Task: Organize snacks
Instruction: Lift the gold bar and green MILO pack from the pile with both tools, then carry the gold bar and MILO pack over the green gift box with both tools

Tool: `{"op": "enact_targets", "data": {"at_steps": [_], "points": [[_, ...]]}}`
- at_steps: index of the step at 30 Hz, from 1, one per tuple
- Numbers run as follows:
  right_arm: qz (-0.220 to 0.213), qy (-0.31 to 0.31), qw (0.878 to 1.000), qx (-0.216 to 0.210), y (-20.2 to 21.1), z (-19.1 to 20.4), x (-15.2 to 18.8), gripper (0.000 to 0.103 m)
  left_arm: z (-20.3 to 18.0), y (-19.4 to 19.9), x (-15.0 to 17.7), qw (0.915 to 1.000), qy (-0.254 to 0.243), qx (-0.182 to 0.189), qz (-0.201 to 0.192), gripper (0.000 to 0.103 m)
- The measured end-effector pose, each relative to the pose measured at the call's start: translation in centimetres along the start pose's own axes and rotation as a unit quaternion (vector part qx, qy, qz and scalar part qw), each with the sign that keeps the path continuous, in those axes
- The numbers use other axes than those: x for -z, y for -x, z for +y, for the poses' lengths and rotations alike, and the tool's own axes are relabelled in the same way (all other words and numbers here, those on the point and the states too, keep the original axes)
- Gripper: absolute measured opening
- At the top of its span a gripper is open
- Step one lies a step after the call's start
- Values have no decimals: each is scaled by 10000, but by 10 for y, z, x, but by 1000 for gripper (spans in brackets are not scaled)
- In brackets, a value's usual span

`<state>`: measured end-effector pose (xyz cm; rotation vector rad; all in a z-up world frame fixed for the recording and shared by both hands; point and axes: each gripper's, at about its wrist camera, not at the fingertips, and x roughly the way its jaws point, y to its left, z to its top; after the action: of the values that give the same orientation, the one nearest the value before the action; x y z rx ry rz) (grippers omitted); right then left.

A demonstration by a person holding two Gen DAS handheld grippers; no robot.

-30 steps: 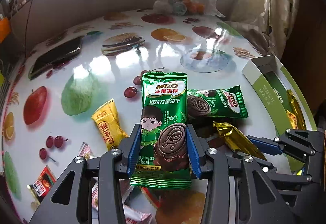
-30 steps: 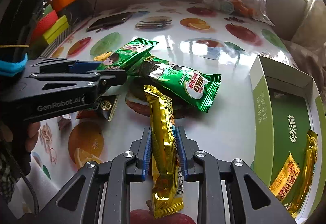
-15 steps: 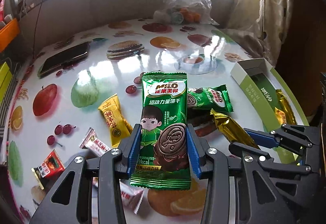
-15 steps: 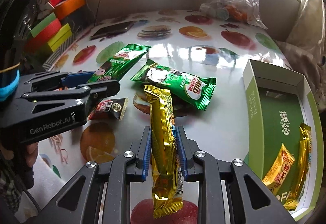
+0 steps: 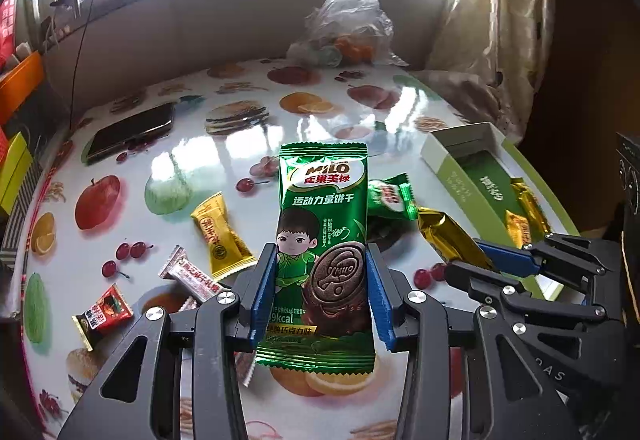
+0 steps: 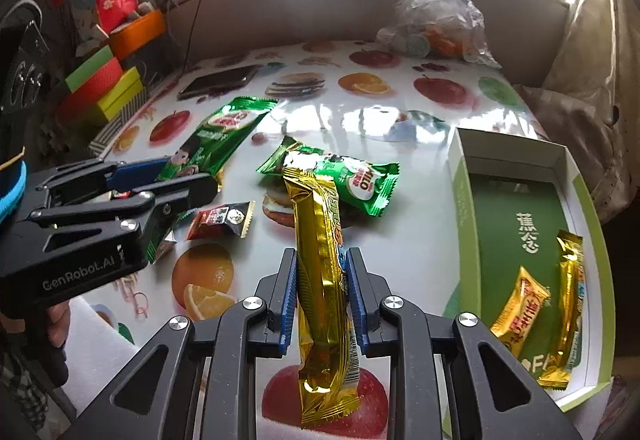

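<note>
My left gripper point(image 5: 322, 280) is shut on a green Milo biscuit packet point(image 5: 324, 215) and holds it above the table; both show at the left of the right wrist view point(image 6: 192, 175). My right gripper point(image 6: 322, 288) is shut on a long gold snack bar point(image 6: 320, 260), also held above the table, left of the open green box point(image 6: 464, 207). The box holds two gold and yellow packets point(image 6: 524, 304). A second green Milo packet point(image 6: 344, 179) lies on the table.
A yellow packet point(image 5: 218, 232), a white-red candy point(image 5: 192, 276) and a red-black packet point(image 5: 104, 314) lie on the fruit-print table point(image 5: 208, 159). A phone point(image 5: 132, 131) and a plastic bag point(image 5: 344, 27) sit at the back. Coloured boxes point(image 6: 104, 87) stand left.
Both grippers have lifted higher and pulled back from the table, each keeping its packet. More of the table and window shows.
</note>
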<state>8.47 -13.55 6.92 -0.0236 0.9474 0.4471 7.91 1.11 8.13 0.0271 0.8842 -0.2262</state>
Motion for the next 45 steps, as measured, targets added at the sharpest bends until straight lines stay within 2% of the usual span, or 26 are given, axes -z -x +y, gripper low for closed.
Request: {"op": "enact_targets", "data": {"at_steps": [10,21,32,45], "points": [[-262,-232,9991,226,30,-20,1,23,-30,8,-7,9996,-154,219,-100,43],[-358,-623,9955,622,53,-63,13,23,-76,0,-18,9977,-360,573,-84,43],[-277,-965,9902,967,62,-102,26,23,-114,-18,-26,9949,-497,874,34,43],[-111,-1193,9850,1239,53,-132,33,23,-139,-50,-39,9928,-453,1075,257,43]]}}
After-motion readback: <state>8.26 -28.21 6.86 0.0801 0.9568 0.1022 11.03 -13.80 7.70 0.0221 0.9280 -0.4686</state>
